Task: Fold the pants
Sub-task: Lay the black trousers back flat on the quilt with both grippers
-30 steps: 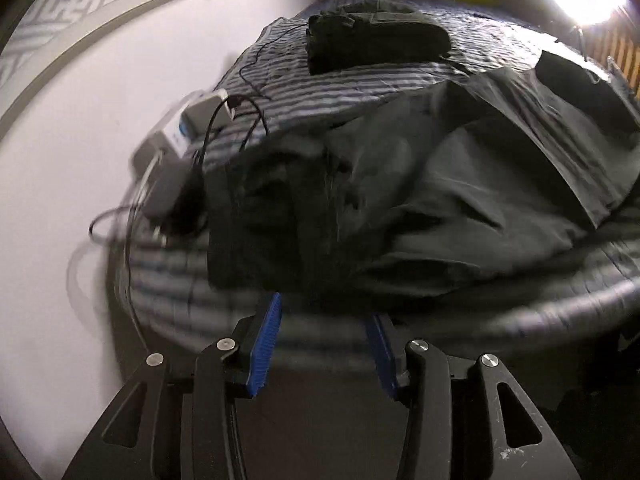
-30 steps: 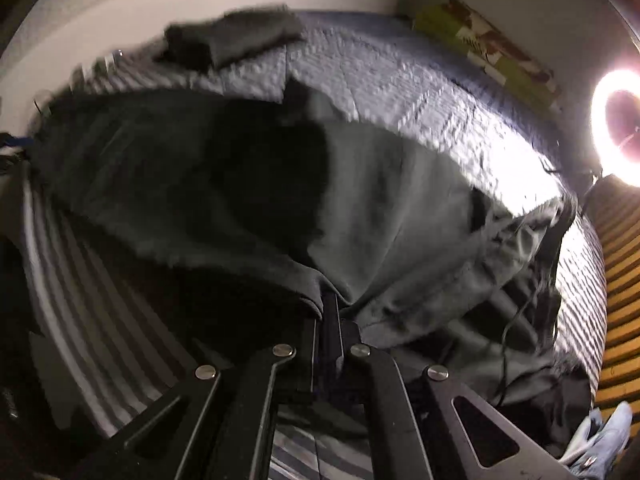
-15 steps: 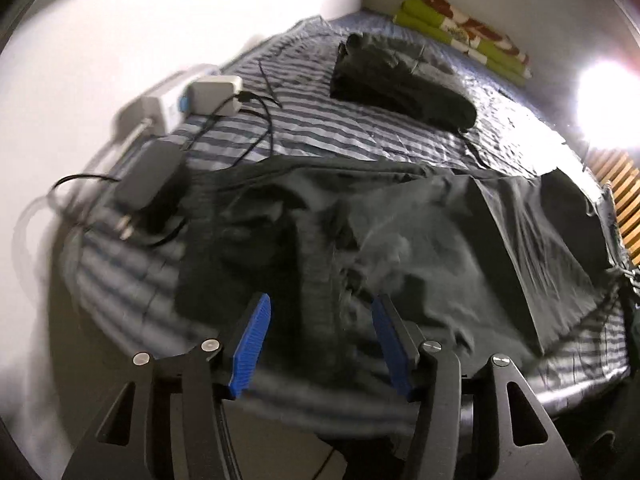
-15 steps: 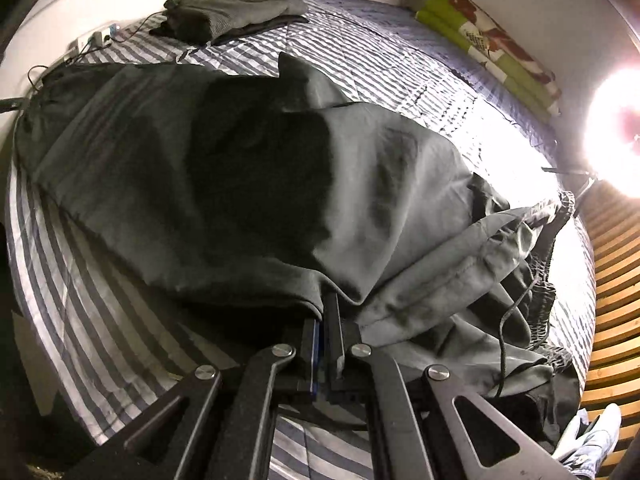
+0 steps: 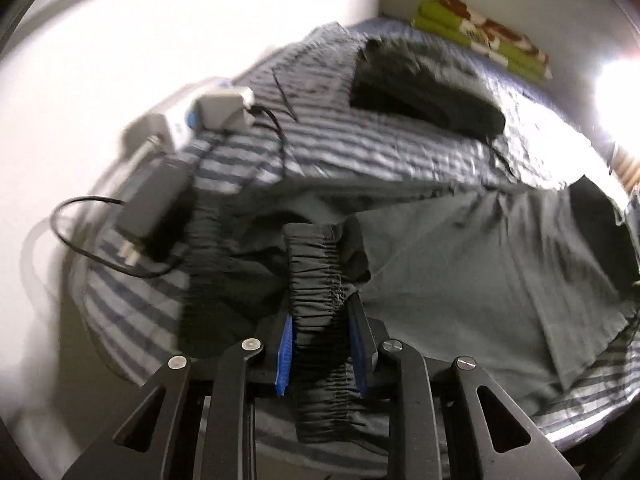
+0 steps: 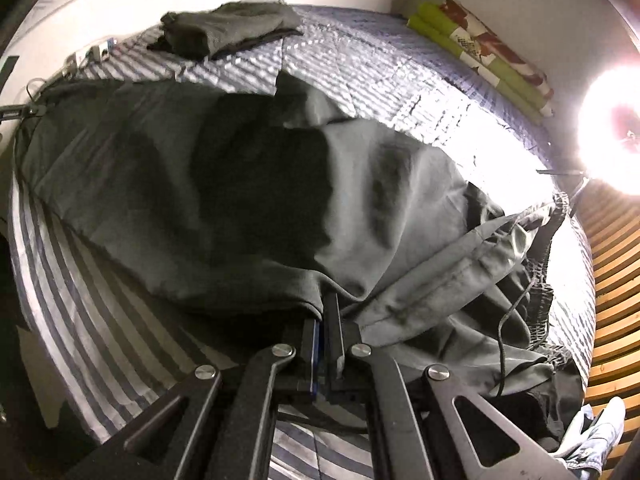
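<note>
Dark grey pants [image 5: 460, 264] lie spread across the striped bed [image 5: 340, 140]. My left gripper [image 5: 320, 320] is shut on a gathered elastic band [image 5: 314, 264] of the pants; the band fills the gap between the blue pads [image 5: 285, 344]. In the right wrist view the pants [image 6: 240, 184] stretch away to the far left. There my right gripper [image 6: 326, 308] is shut on a folded edge of the fabric at the near side. A bunched part with an elastic band and drawstring [image 6: 524, 280] lies to its right.
A folded dark garment [image 5: 424, 92] sits further back on the bed. A white power strip [image 5: 222, 112] and a black adapter [image 5: 154, 200] with cables lie by the white wall. Green patterned bedding [image 6: 480, 40] lines the far edge. A bright lamp [image 6: 616, 128] and wooden slats [image 6: 616, 280] are on the right.
My left gripper has moved forward onto the pants and closed on the elastic band; it was open and clear of the fabric before. The right gripper keeps its hold.
</note>
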`<act>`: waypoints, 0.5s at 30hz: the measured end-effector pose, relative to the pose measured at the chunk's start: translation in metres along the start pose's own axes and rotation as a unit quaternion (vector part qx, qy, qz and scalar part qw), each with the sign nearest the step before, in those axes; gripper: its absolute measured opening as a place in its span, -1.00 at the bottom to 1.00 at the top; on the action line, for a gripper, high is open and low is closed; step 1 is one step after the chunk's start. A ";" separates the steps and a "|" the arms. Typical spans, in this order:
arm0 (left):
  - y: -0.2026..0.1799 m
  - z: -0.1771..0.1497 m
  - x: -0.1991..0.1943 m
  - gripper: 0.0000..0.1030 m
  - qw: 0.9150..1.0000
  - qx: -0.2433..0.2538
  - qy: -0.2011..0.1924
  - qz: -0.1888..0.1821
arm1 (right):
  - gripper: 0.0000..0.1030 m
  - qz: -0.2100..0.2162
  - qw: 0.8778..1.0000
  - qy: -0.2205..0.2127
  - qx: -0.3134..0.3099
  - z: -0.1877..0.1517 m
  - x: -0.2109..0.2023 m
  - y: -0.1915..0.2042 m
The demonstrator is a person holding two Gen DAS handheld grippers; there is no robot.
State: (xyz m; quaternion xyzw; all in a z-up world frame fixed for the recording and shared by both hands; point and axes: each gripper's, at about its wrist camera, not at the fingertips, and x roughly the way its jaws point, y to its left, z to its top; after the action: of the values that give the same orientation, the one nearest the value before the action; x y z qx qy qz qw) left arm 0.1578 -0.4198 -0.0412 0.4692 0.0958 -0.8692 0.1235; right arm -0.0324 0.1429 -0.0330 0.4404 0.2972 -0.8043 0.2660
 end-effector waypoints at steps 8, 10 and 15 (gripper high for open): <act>0.052 0.032 -0.012 -0.51 0.997 -0.017 -0.019 0.076 | -0.97 0.025 0.999 -0.033 -0.025 0.027 -0.017 0.036; 0.062 0.034 -0.002 -0.51 0.995 -0.016 -0.010 0.099 | -0.97 0.025 0.999 -0.031 -0.035 0.029 -0.011 0.048; 0.065 0.034 0.020 -0.44 0.993 0.008 0.034 0.110 | -0.97 0.023 0.998 -0.008 -0.059 0.022 0.015 0.071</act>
State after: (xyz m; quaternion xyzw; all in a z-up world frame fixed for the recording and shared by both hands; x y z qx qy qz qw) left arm 0.1404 -0.4932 -0.0431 0.5070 0.0405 -0.8347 0.2114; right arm -0.0025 0.0766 -0.0536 0.4243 0.3321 -0.7826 0.3119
